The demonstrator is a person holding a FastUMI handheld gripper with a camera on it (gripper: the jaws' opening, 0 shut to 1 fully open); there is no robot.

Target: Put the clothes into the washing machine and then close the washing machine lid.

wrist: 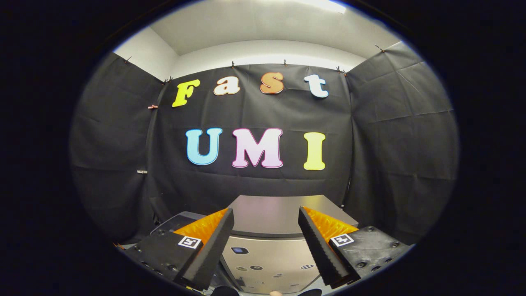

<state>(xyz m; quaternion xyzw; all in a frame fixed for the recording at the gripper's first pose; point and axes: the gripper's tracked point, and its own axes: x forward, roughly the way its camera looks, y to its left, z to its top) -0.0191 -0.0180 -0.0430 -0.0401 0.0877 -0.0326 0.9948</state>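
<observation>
Two fingers [265, 246] spread wide, empty | washing machine [271, 222] between and beyond them, lid down

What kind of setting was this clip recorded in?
Likely a staged recording booth, not a home laundry room. Black cloth walls are clipped up under a plain white ceiling, and a grey washing machine with its flat lid down stands just beyond the open, empty hand-held gripper.

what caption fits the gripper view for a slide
Gripper with fingers spread open and empty, held above the closed lid of the washing machine in the booth.
</observation>
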